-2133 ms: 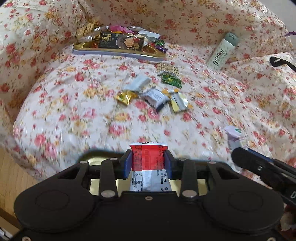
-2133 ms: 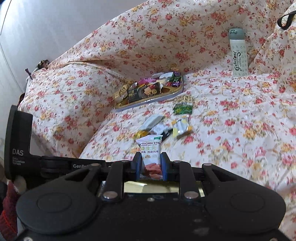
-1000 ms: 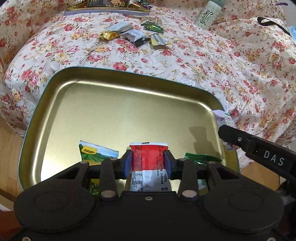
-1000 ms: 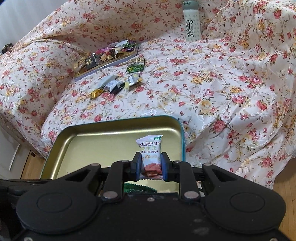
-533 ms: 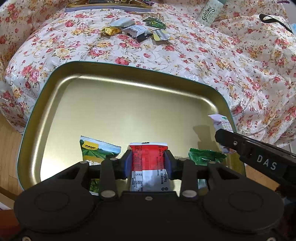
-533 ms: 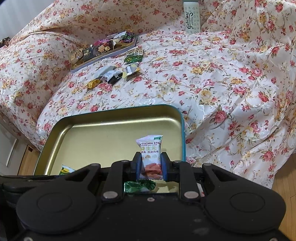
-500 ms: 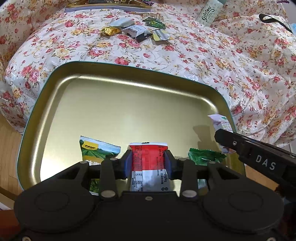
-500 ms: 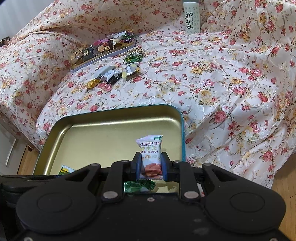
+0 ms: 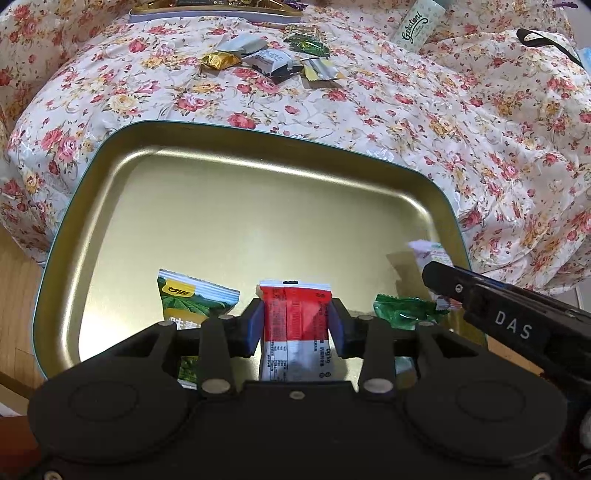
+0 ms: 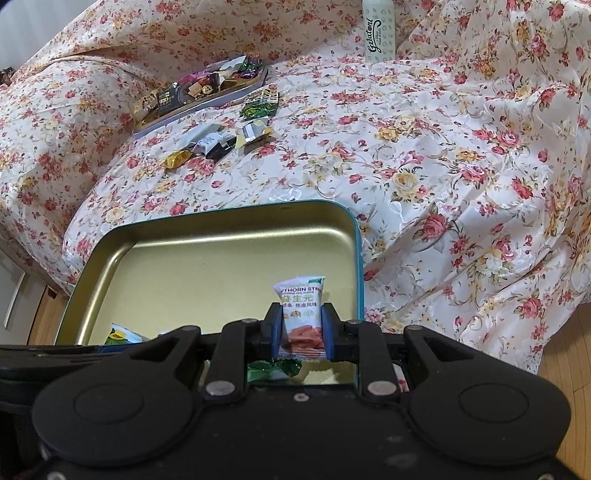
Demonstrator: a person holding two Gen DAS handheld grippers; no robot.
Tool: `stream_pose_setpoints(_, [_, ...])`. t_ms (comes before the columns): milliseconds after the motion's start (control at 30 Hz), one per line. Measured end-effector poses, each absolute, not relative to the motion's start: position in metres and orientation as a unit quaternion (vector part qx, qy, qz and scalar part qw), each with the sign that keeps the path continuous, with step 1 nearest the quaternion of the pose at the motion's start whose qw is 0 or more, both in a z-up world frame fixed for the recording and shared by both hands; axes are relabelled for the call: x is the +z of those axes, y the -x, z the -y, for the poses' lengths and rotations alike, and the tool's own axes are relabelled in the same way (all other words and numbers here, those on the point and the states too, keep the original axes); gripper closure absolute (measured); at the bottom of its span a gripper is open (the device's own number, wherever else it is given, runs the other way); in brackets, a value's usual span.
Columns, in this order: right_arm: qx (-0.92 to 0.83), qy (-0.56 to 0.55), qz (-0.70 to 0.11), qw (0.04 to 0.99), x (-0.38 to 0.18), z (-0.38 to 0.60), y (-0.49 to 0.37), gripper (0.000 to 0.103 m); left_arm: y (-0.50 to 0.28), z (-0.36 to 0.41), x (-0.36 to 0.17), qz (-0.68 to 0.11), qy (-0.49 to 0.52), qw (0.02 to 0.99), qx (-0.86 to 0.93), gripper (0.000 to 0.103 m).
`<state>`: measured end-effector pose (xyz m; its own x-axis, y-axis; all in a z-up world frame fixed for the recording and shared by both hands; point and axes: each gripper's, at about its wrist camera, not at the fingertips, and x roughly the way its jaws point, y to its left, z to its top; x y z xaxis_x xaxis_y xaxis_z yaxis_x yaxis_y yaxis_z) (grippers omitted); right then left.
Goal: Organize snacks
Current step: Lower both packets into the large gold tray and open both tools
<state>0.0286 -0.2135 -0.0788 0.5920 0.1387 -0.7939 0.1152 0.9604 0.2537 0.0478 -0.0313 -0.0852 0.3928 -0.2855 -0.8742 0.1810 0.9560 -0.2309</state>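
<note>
My left gripper (image 9: 295, 325) is shut on a red and white snack packet (image 9: 295, 314), held over the near part of a gold tray with a teal rim (image 9: 258, 206). My right gripper (image 10: 301, 330) is shut on a white hawthorn strip packet (image 10: 300, 306) over the same tray's (image 10: 207, 266) right side; it also shows at the right of the left wrist view (image 9: 430, 254). A green and yellow packet (image 9: 192, 299) and a green wrapped candy (image 9: 406, 314) lie in the tray.
Several loose snacks (image 9: 273, 62) lie on the flowered sofa cover (image 9: 424, 122) beyond the tray. A second tin full of snacks (image 10: 203, 92) stands further back. A pale tube (image 10: 378, 31) stands at the back right. Wooden floor (image 10: 565, 354) shows at right.
Both grippers have drawn back from the sofa with their packets, bringing the gold tray into view. Over the last half second they have edged slightly closer to it.
</note>
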Motion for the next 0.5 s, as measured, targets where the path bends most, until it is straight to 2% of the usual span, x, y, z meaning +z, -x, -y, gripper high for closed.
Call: stream_pose_setpoints(500, [0.014,-0.118,-0.419,0.9,-0.06,0.205,-0.021,0.078,-0.043,0.034,-0.074,-0.501,0.034,0.855,-0.133,0.057])
